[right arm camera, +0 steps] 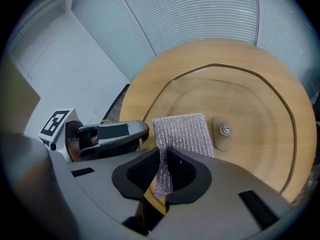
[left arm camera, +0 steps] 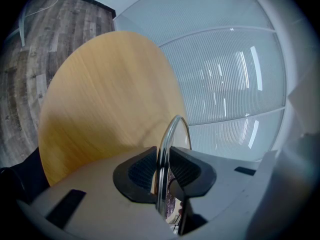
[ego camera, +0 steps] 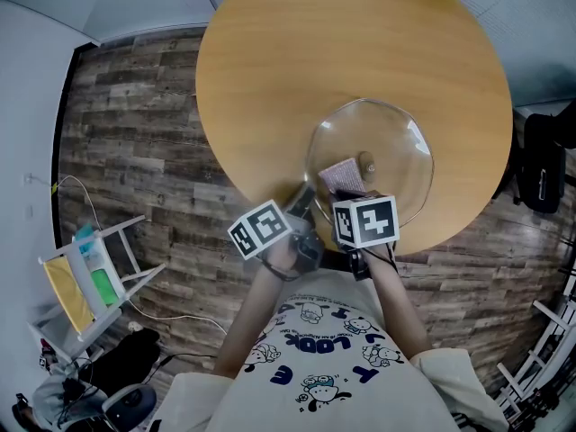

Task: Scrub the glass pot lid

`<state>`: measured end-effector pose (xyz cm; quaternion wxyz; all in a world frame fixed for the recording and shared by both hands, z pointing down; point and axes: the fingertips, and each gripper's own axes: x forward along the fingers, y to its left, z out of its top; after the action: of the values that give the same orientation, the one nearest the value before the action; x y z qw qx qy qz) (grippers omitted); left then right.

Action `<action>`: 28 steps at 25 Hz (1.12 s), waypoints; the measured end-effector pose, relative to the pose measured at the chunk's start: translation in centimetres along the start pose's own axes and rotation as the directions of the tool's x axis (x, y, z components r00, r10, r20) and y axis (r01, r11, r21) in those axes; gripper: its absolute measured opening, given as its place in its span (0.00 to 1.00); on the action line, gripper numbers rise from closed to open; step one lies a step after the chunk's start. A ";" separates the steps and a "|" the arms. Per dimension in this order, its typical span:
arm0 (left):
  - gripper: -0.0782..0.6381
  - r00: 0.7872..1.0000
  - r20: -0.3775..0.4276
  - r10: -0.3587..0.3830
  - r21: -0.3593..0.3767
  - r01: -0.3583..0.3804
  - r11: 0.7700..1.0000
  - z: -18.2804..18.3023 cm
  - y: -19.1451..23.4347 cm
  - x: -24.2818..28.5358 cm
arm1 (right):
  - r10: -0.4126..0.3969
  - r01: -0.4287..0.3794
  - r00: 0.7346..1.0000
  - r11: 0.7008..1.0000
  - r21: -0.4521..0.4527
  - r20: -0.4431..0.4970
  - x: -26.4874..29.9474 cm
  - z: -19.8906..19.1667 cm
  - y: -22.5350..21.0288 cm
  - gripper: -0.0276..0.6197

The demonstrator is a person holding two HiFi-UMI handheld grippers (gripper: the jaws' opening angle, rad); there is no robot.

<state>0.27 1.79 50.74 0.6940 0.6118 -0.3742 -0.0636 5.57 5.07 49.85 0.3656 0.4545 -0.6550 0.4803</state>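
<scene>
I see the glass pot lid (ego camera: 389, 133), clear with a metal rim, inner side up over the table's (ego camera: 297, 52) near edge. Its near-left rim is pinched in the left gripper (left arm camera: 163, 170). A silvery mesh cloth (ego camera: 342, 176) lies on it beside its centre.

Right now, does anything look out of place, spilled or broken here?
Nothing stands out. The left tongs clamp the glass lid by its rim, the right tongs hold the silver scrub cloth on it, and no crack or spill shows on the table.

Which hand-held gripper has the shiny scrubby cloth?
The right hand-held gripper: its jaws pinch the silver scrub cloth. The left hand-held gripper clamps the rim of the glass pot lid instead.
</scene>
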 end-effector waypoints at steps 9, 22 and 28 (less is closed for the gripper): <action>0.22 1.000 0.000 0.004 -0.001 -0.004 1.000 0.0 -0.1 0.2 | 0.019 -0.019 1.000 1.000 -0.010 0.001 0.3 0.8 0.2 0.14; 0.22 1.000 -0.007 0.004 -0.002 -0.004 1.000 -0.2 0.0 0.1 | 0.032 -0.032 0.999 0.999 -0.040 0.000 0.9 1.8 0.6 0.14; 0.22 1.000 -0.009 0.008 0.000 -0.008 1.000 0.0 0.0 0.2 | 0.036 -0.036 0.999 0.999 -0.036 0.007 1.2 2.7 0.5 0.14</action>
<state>0.44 1.72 50.84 0.6961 0.6105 -0.3734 -0.0579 4.60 2.28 50.03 0.3626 0.4376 -0.6730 0.4733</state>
